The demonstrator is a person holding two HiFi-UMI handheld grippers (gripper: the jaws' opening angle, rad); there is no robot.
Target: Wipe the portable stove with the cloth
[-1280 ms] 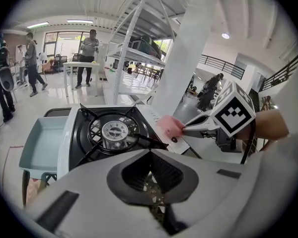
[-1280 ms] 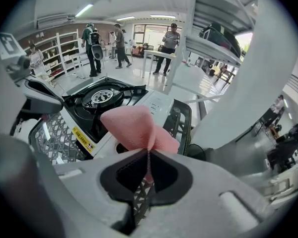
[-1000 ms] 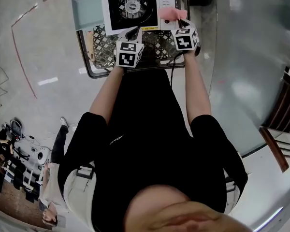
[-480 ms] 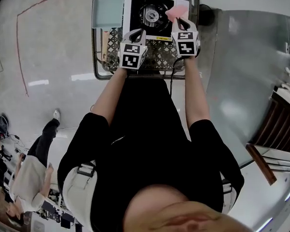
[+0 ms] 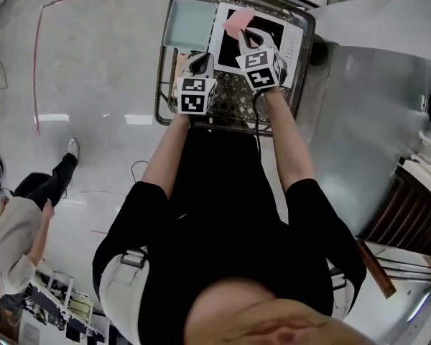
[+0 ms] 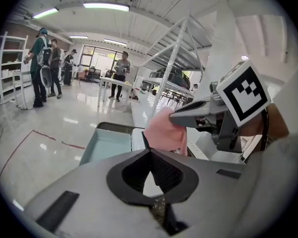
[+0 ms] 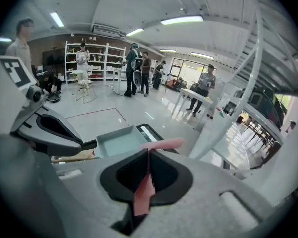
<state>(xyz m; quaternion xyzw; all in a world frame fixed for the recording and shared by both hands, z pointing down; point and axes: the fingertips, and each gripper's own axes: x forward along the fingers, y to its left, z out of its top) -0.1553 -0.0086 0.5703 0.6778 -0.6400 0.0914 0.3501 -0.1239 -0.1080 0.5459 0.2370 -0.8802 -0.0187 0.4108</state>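
My right tongs (image 5: 246, 40) are clenched on the cloth (image 5: 238, 20) over the portable stove (image 5: 281, 29) and my left tongs (image 5: 200, 57) are closed and empty, so I judge wiping is just beginning and I must next press down and sweep across.

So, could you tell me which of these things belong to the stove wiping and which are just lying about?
In the job: pink cloth, clamped in the right gripper; portable stove, white with a black top.
Lying about: light-blue tray beside the stove; wire basket holding both; left gripper, shut and empty.
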